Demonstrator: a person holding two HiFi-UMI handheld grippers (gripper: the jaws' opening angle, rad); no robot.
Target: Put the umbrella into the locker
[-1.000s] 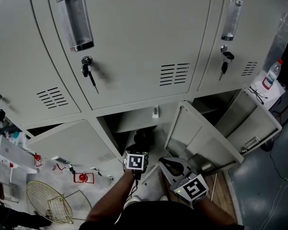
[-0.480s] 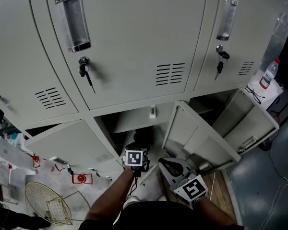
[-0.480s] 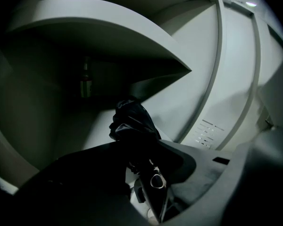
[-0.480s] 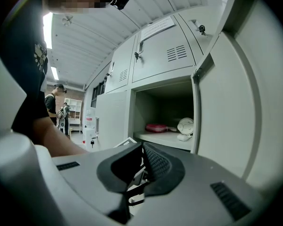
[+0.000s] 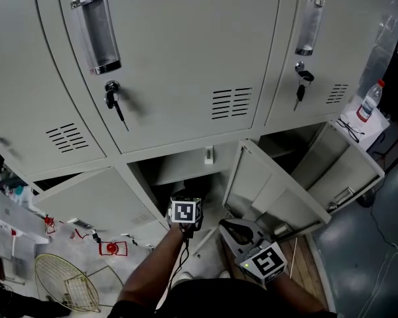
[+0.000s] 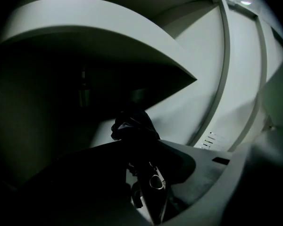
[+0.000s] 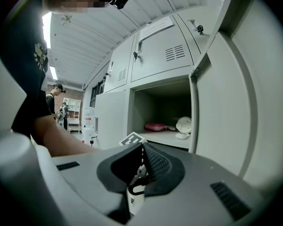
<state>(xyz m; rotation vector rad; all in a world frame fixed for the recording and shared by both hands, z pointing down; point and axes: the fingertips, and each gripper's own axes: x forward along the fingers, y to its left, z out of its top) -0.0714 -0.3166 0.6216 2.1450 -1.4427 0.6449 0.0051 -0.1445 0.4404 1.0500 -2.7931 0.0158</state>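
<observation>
The black folded umbrella [image 6: 134,126] lies between my left gripper's [image 6: 144,173] jaws, its bundled end pointing into the dark lower locker [image 5: 179,167]. The jaws are closing and the pads [image 6: 174,161] press on it. In the head view the left gripper [image 5: 186,207] reaches into that open compartment with the umbrella [image 5: 196,189] ahead of it. My right gripper [image 5: 237,229] hangs lower right, beside the open door [image 5: 265,184]. Its jaws [image 7: 141,161] are shut with nothing between them.
Keys hang in the upper locker doors [image 5: 111,98]. The right gripper view shows a locker shelf with a pink item [image 7: 155,126] and a white one [image 7: 184,125]. A water bottle [image 5: 366,103] stands at far right. A wire basket [image 5: 66,280] lies on the floor at left.
My left gripper has risen a little toward the locker opening with the umbrella. The right gripper has stayed where it was.
</observation>
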